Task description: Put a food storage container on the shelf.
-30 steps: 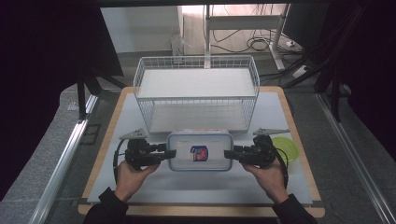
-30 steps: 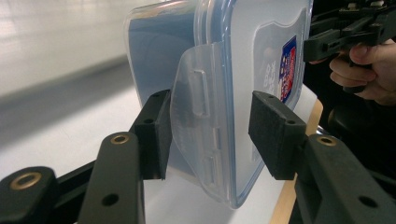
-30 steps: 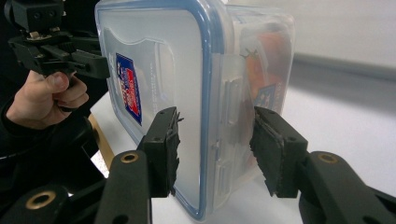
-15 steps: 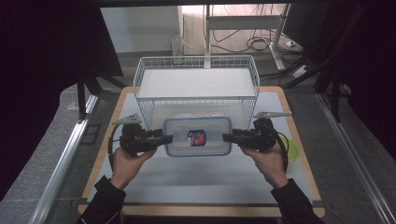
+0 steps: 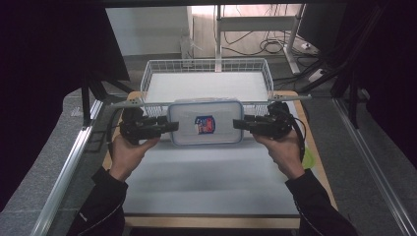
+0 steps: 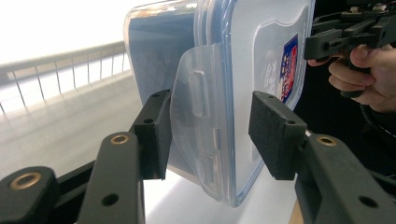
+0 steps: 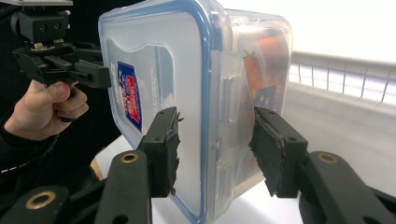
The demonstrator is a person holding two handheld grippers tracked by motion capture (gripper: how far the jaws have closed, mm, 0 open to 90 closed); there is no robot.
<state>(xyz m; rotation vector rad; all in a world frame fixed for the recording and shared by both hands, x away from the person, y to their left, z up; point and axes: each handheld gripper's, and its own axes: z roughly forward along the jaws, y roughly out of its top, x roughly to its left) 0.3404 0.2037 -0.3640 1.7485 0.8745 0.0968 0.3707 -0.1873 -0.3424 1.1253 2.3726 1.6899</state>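
A clear plastic container with a blue-rimmed lid and a red and blue label hangs in the air, level with the near rim of the wire basket. My left gripper clamps its left end and my right gripper its right end. In the left gripper view the jaws straddle the container's side clip. The right gripper view shows the same hold on the opposite clip of the container, with something orange inside.
The white wire basket stands at the far side of the white table top. A green object lies at the table's right edge, partly behind the right hand. Cables and dark stands surround the table.
Both grippers have lifted the container off the table and carried it away from the person, up to the basket's near rim.
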